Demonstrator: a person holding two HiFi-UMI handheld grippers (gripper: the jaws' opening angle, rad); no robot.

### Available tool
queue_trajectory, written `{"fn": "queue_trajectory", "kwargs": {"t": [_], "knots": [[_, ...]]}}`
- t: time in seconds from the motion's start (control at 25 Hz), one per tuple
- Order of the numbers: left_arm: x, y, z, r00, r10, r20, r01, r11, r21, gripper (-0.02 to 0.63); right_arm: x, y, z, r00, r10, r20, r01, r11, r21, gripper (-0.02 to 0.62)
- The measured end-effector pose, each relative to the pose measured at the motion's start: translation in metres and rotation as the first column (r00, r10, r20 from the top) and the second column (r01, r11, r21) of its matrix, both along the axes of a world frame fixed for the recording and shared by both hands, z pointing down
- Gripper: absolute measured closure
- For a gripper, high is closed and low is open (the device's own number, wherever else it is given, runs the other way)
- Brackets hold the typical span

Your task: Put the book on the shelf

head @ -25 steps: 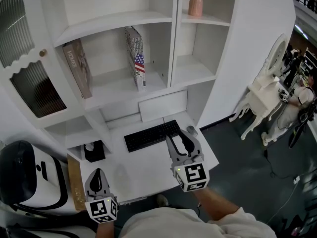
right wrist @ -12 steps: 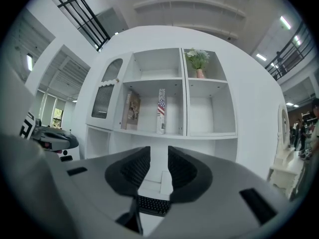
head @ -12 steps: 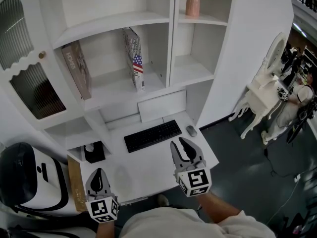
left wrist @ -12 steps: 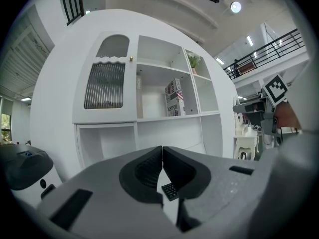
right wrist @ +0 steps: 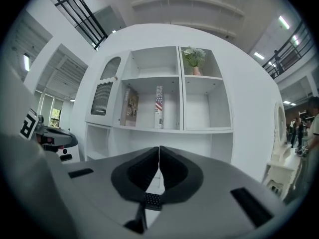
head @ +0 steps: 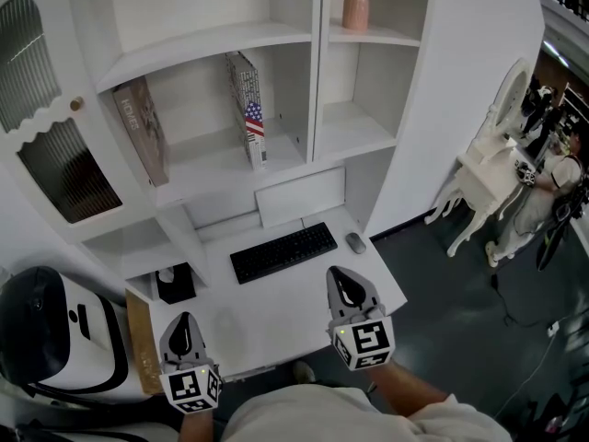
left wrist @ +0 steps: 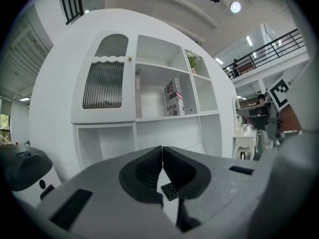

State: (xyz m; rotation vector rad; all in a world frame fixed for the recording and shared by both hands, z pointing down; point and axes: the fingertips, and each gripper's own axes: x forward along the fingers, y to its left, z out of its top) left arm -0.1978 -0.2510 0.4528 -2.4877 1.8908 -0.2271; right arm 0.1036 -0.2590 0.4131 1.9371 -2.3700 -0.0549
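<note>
Two grippers, both empty. First the left gripper [head: 182, 322]: pads pinched together on nothing, low over the desk [head: 276, 316] edge. Well ahead of its fingers and higher, on the shelf [head: 221, 168], the brown book [head: 143, 129] tilts at the left wall. Next the flag book [head: 248, 109] (likely the task's one) stands upright mid-shelf with nothing beside it, far ahead of and above both sets of fingers. Then the right gripper [head: 342, 282]: it has just been closing, pads now together, nothing between them. The keyboard [head: 282, 251] is just ahead-left of its tips, the mouse [head: 355, 242] just ahead. Risks: the flag book has no side support, so a knock on the shelf could tip it. A forward slide of the right gripper would shove the mouse.
</note>
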Motion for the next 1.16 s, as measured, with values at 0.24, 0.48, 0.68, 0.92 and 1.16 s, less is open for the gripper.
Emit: {"fn": "queue_trajectory", "kwargs": {"t": [0.24, 0.48, 0.68, 0.92, 1.16], "knots": [[0.001, 0.000, 0.001, 1.000, 0.003, 0.000, -0.003, 1.000, -0.003, 0.600, -0.001, 0.002, 0.008, 1.000, -0.004, -0.008, 0.003, 1.000, -0.021, 0.591], [0.001, -0.001, 0.002, 1.000, 0.003, 0.002, -0.003, 1.000, -0.003, 0.600, -0.003, 0.002, 0.011, 1.000, -0.012, -0.006, 0.012, 1.000, -0.027, 0.592], [0.001, -0.001, 0.002, 1.000, 0.003, 0.004, -0.003, 1.000, -0.004, 0.600, -0.004, 0.002, 0.013, 1.000, -0.020, -0.002, 0.019, 0.999, -0.034, 0.592], [0.002, -0.001, 0.002, 1.000, 0.006, 0.003, -0.006, 1.000, -0.007, 0.600, -0.005, 0.002, 0.015, 1.000, -0.023, 0.000, 0.023, 0.999, -0.041, 0.592], [0.003, -0.002, 0.003, 1.000, 0.008, 0.005, -0.008, 1.000, -0.007, 0.600, -0.004, 0.001, 0.016, 1.000, -0.025, -0.003, 0.025, 0.999, -0.044, 0.592]]}}
